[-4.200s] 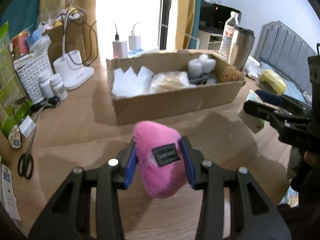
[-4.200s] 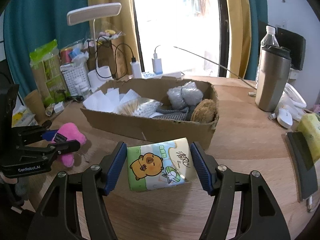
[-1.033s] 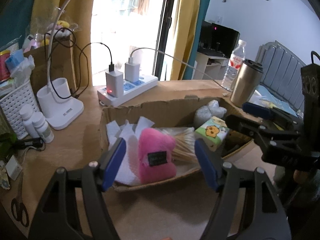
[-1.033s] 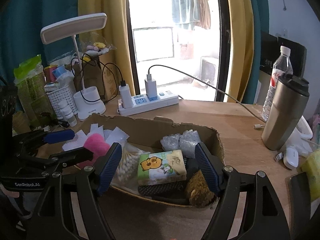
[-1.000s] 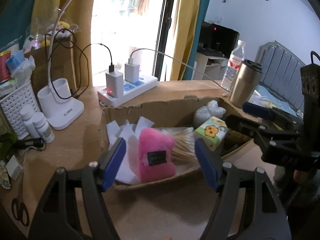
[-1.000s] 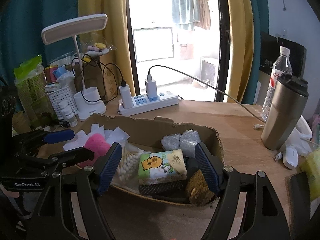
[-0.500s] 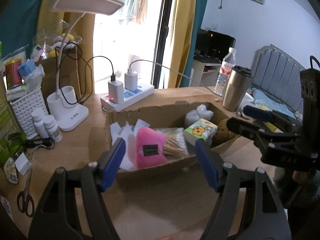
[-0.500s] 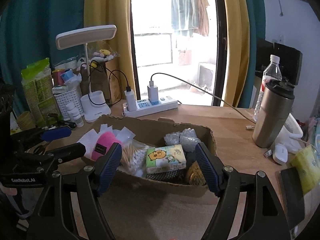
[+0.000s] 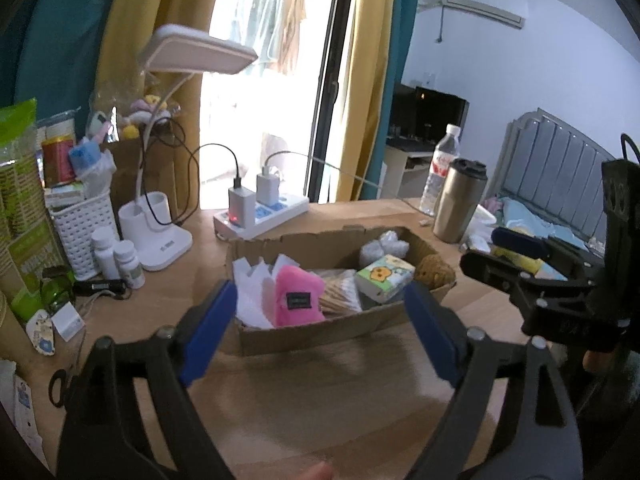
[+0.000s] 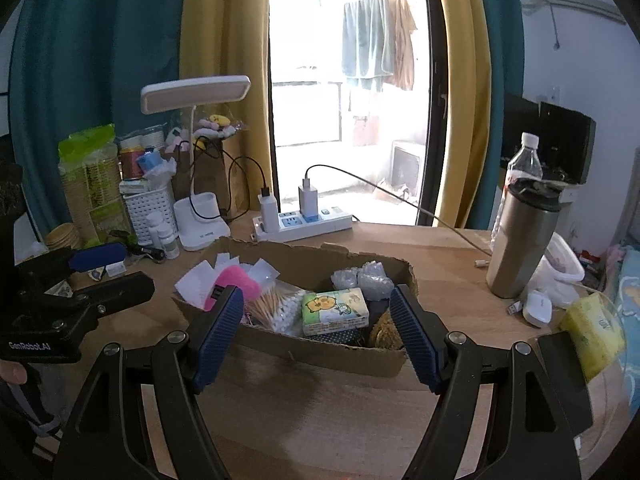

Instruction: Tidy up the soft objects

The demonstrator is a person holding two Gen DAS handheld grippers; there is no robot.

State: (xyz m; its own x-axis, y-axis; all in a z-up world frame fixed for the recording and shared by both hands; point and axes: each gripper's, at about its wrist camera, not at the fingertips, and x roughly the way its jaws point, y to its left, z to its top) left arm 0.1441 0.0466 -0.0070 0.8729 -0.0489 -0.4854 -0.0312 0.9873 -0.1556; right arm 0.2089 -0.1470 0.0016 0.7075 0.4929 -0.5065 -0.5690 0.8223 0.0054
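Item: cardboard box (image 10: 320,354), sitting on your wooden table (image 10: 304,424). It is holding the pink plush toy (image 9: 298,298) at its left end, cotton swabs (image 10: 276,308) beside that, and the tissue pack (image 10: 334,310) right of centre.

Your left gripper (image 9: 320,328) is hovering empty, its jaws having just been spreading wider; your right gripper (image 10: 318,334) is hanging released, gripping nothing.

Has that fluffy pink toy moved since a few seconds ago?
Yes. The pink toy sat on the table in front of the cardboard box, gripped in the jaws; now it lies inside the box, beside the white paper.
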